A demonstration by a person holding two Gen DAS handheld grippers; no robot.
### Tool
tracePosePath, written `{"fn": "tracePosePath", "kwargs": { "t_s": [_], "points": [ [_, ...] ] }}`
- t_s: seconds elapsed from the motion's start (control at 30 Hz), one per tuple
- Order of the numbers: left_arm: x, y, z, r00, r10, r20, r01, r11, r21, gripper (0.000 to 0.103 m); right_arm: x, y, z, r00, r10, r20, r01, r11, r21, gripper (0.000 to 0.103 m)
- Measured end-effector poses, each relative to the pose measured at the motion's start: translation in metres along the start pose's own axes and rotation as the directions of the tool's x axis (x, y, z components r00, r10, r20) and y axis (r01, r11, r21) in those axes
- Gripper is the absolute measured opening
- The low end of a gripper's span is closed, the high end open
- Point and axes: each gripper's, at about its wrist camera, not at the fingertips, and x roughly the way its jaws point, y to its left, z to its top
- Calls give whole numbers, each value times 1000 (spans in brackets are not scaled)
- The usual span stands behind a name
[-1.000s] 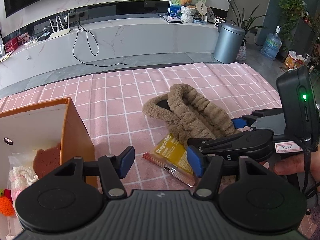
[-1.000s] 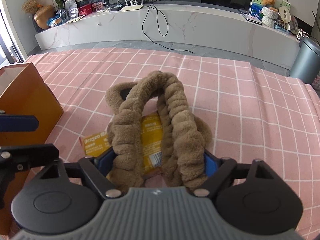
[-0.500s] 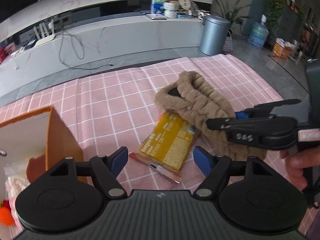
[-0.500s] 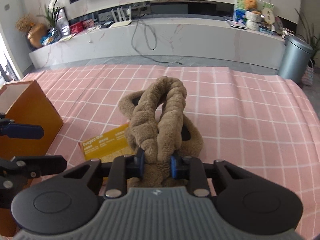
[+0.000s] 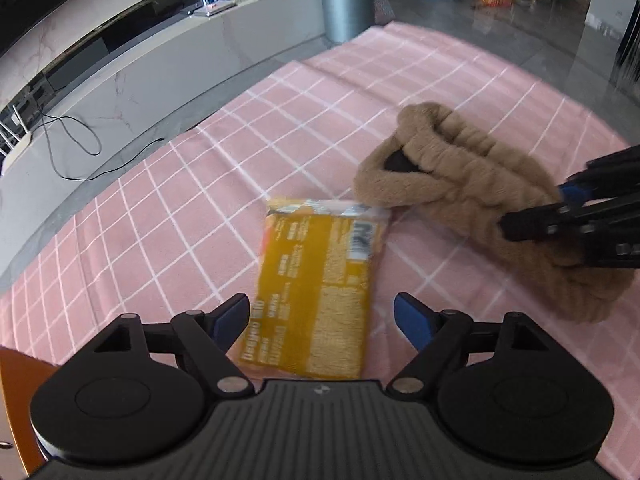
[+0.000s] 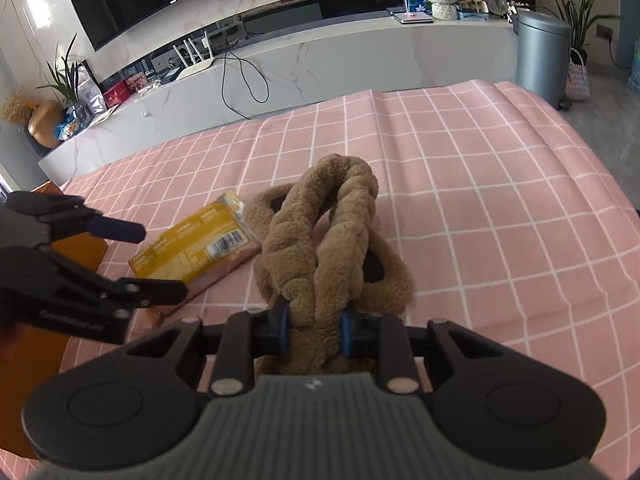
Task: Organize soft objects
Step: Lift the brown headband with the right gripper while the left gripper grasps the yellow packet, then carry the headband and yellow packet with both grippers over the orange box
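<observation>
Pink-check surface (image 6: 500, 200) carries all: my right tongs (image 6: 316, 330) pinch the plush brown headband (image 6: 332, 240) at its near end to lift it, long axis running away from me, while my left tongs (image 5: 322, 320) hang spread over the yellow packet (image 5: 320, 280).
</observation>
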Motion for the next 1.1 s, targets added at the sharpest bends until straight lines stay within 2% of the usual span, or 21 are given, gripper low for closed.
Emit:
{"fn": "tracePosePath", "kwargs": {
  "t_s": [0.1,0.27,0.37,0.43,0.47,0.5,0.6,0.67,0.73,0.8,0.83,0.87,1.0,1.1],
  "points": [
    [12,0,1,999,26,-18,-26,999,23,96,6,0,-2,1000,5,1,-5,1000,-1,23],
    [26,10,4,999,-21,-27,19,998,-58,99,16,2,-4,1000,5,-9,-5,1000,-11,27],
    [26,11,6,1000,-27,-12,26,996,-88,100,19,4,-4,1000,-7,-6,7,1000,-18,36],
    [27,12,7,1000,-27,-11,26,993,-117,103,21,4,-4,1000,-9,-2,9,1000,-23,51],
    [28,15,7,999,-31,-13,29,989,-146,103,21,4,-3,1000,-10,3,10,1000,-29,61],
    [29,16,6,999,-39,-14,36,984,-173,103,22,6,-4,1000,-16,6,17,999,-40,66],
    [27,17,4,999,-47,9,48,979,-200,99,26,9,-5,999,-49,12,50,997,-67,66],
    [24,14,2,998,-47,30,53,978,-200,89,27,10,-6,998,-65,21,66,995,-77,63],
    [22,10,1,999,-29,40,37,978,-204,87,27,11,-7,996,-79,32,81,993,-83,54],
    [20,6,-1,998,-8,55,19,979,-201,84,27,11,-7,996,-84,38,87,993,-84,39],
    [18,4,-2,998,0,62,12,979,-202,82,27,10,-7,996,-83,38,86,993,-83,38],
    [17,2,-2,998,8,68,6,979,-205,80,27,11,-7,996,-83,37,86,992,-87,30],
    [13,-2,-6,996,23,81,-3,973,-232,74,25,10,-7,996,-84,35,87,992,-94,24],
    [7,-2,-11,995,11,96,16,961,-276,71,19,12,-7,996,-79,48,84,992,-97,22]
  ]
}}
